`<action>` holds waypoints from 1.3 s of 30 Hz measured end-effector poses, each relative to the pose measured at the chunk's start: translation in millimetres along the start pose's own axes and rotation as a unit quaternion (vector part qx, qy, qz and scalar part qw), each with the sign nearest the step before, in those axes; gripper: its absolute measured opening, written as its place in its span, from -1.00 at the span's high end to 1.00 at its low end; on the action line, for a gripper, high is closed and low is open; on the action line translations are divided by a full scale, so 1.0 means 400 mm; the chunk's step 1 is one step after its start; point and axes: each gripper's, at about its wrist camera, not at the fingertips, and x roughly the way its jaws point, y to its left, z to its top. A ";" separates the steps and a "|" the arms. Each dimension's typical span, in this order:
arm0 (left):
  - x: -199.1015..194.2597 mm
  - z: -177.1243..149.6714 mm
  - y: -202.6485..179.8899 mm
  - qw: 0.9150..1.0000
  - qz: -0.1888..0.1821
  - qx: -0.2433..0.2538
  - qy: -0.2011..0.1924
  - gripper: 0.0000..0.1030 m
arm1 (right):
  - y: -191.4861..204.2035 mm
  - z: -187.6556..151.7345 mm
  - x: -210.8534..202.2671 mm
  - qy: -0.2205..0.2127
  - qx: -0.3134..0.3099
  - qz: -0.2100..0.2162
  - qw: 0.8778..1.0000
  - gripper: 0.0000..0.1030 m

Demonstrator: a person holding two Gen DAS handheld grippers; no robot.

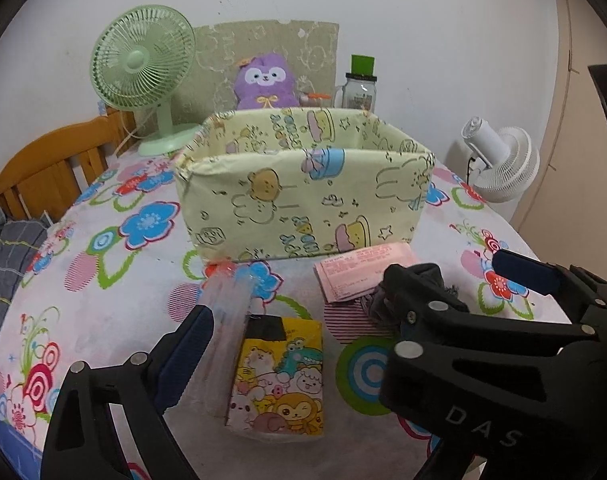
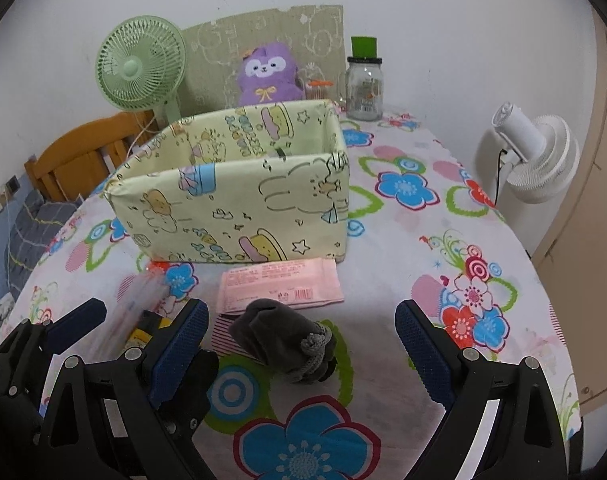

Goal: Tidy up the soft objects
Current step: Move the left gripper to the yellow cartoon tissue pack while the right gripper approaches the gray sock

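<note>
Pale-yellow fabric storage box [image 1: 303, 188] with cartoon print stands open-topped on the flower-patterned table [image 1: 115, 300], its near wall facing both grippers.

Left wrist view: the left gripper [image 1: 291, 344] is spread wide, nothing between its pads. Below it lie a yellow cartoon-print pouch [image 1: 281, 380] and a clear plastic-wrapped bundle [image 1: 227, 304] just beside its left finger. The right gripper's body crosses this view and hides most of the grey drawstring pouch [image 1: 379, 300].

Right wrist view: the right gripper [image 2: 303, 344] is open, the grey drawstring pouch [image 2: 283, 340] lying on the table between its fingers, untouched. Here the pouch shows whole — cord end toward the camera. A flat pink packet [image 2: 281, 284] lies between pouch and box, just beside the box's base. The yellow pouch is mostly hidden behind the left gripper.

Open table lies right of the box, up to the rounded edge by the white fan [image 2: 535, 160]. Behind the box: green desk fan [image 2: 139, 70], purple plush toy [image 2: 269, 76], glass jar with green cap [image 2: 363, 84].
</note>
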 end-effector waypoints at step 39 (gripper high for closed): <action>0.018 -0.031 0.002 0.999 0.019 0.005 0.032 -0.39 | 0.026 -0.025 0.032 0.034 0.005 0.025 0.999 -0.17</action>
